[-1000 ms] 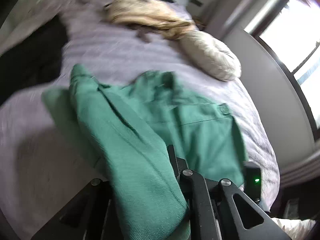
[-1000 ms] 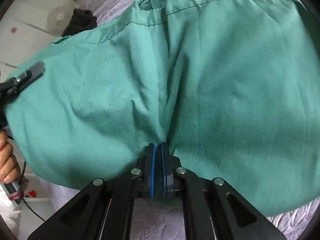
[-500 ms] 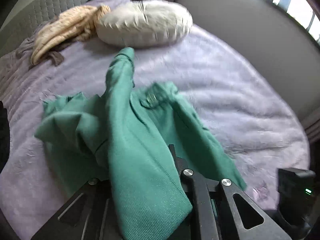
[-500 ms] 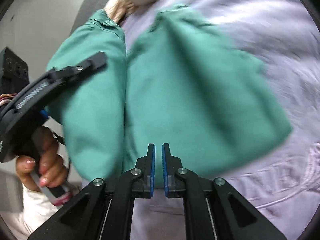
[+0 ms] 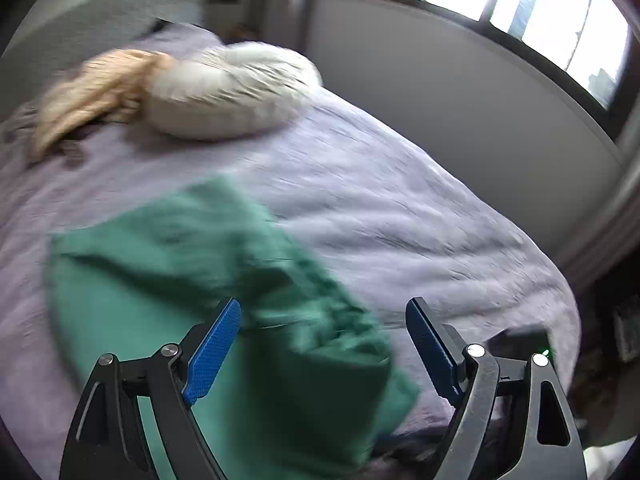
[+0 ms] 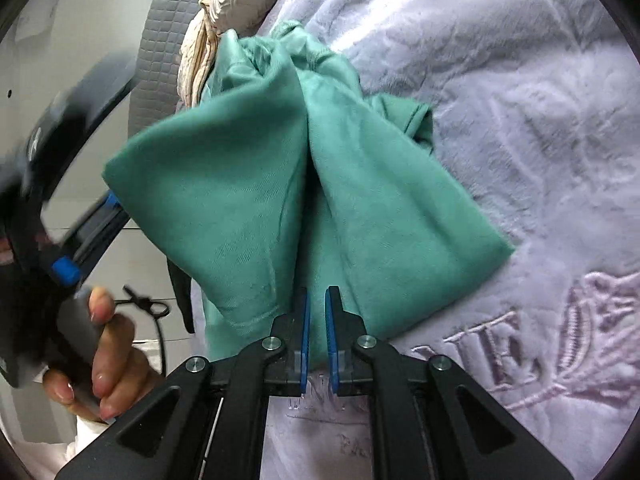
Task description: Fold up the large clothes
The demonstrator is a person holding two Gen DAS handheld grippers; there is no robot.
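The green garment (image 5: pixel 224 296) lies bunched on the pale purple blanket (image 5: pixel 400 216) that covers the bed, w/ one fold near the bed's edge. In the left wrist view the left gripper (image 5: pixel 320 344) hangs over it w/ its jaws spread wide & opening; the blue pads (image 5: pixel 212 356) don't press on the cloth, which sits loose under the gap. In the right wrist view the right gripper (image 6: pixel 316 336) has its jaws close together, just a thin gap, & they're opening too. The garment's edge sits right at the tips, but I can't tell if any cloth is still pinched there. A hand (image 6: pixel 100 360) grips the handle of the other gripper at the left of that view. A white puffy pillow (image 5: pixel 232 92) sits at the far end of the bed, w/ a tan cloth (image 5: pixel 96 88) touching it. A window (image 5: pixel 540 12) is bright behind the bed.
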